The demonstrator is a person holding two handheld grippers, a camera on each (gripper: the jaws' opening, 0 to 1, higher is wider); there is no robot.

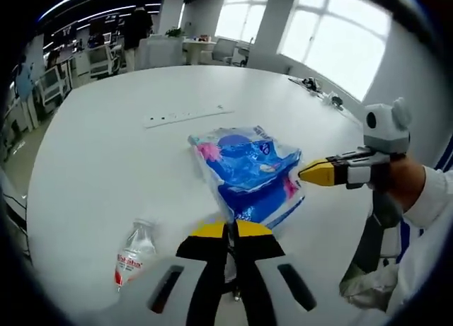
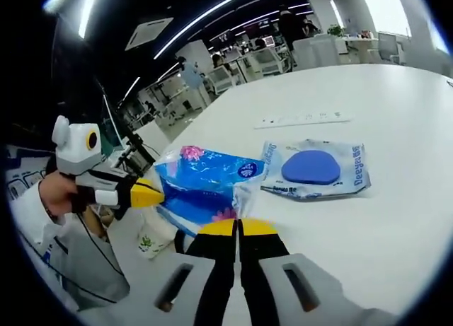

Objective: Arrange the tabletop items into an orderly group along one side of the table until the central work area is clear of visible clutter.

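A blue plastic pack with pink flowers [image 1: 251,181] is held up between both grippers over the white table [image 1: 106,163]. My left gripper [image 1: 230,230] is shut on its near edge. The right gripper [image 1: 306,172], coming in from the right, is shut on the pack's opposite edge. In the right gripper view my right gripper [image 2: 238,228] pinches the blue pack [image 2: 205,188] by its clear edge, and the left gripper [image 2: 157,196] holds the far side. A flat pack with a blue oval [image 2: 315,169] lies on the table just beyond. A small water bottle with a red label [image 1: 134,255] lies left of my left jaws.
A white power strip [image 1: 187,117] lies further out on the table [image 2: 396,227]. Small dark items [image 1: 315,87] sit at the far right edge. A white thing with green print [image 2: 150,242] lies under the raised pack. Crumpled pale material [image 1: 368,283] is by the person's sleeve. Chairs and desks stand beyond.
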